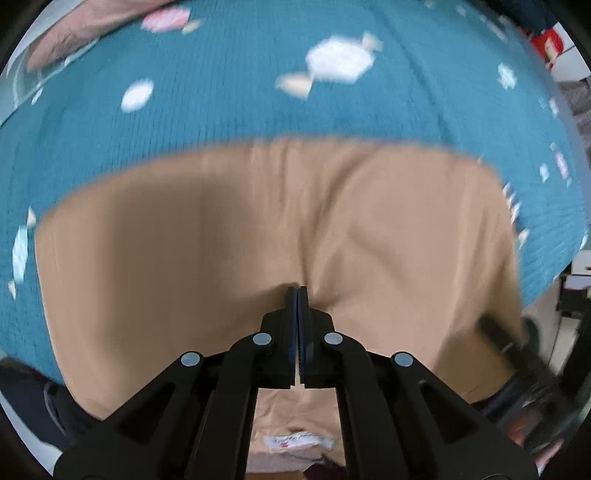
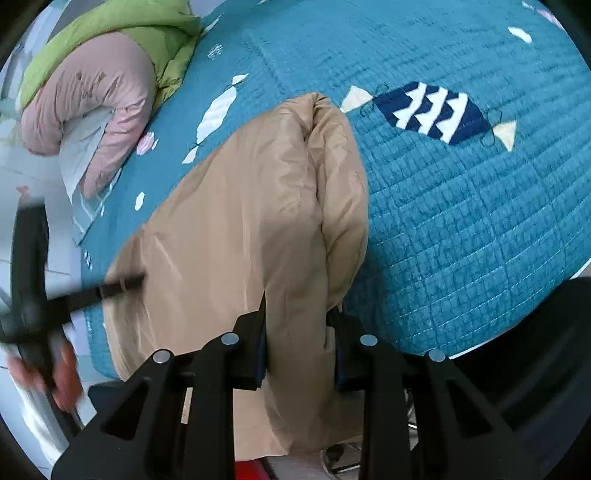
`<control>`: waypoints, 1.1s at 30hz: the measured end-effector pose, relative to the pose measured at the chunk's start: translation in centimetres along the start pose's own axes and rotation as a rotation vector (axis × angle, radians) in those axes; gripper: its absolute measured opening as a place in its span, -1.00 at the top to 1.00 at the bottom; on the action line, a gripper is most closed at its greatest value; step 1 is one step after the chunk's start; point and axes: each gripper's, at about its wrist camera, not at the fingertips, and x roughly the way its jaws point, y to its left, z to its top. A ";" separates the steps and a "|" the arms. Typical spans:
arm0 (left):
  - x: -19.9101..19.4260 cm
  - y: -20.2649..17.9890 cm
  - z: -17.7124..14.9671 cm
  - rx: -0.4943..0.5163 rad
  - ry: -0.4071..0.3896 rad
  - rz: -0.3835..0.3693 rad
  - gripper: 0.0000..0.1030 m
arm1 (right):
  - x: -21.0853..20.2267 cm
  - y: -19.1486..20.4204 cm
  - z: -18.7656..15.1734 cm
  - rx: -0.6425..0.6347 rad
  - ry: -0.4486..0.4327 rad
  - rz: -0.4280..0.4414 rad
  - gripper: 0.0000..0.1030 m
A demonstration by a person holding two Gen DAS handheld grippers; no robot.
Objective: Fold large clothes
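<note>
Tan coat (image 2: pixel 251 221) on teal quilt (image 2: pixel 461 221), long axis running away from me. My right gripper (image 2: pixel 297 314) clamps its thick folded edge; my left gripper (image 1: pixel 297 291) pinches fabric, fingers closed.

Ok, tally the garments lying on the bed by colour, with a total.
Tan: 1, the tan coat, held by the left gripper and the right gripper on the teal bedspread.
Pink: 1, the pink jacket.
Green: 1, the green jacket, lying against the pink one.
Total: 3.
</note>
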 end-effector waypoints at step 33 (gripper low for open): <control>-4.2 3.3 -9.6 -0.004 -0.167 -0.043 0.99 | 1.0 0.3 -0.5 -0.031 0.017 -0.078 0.13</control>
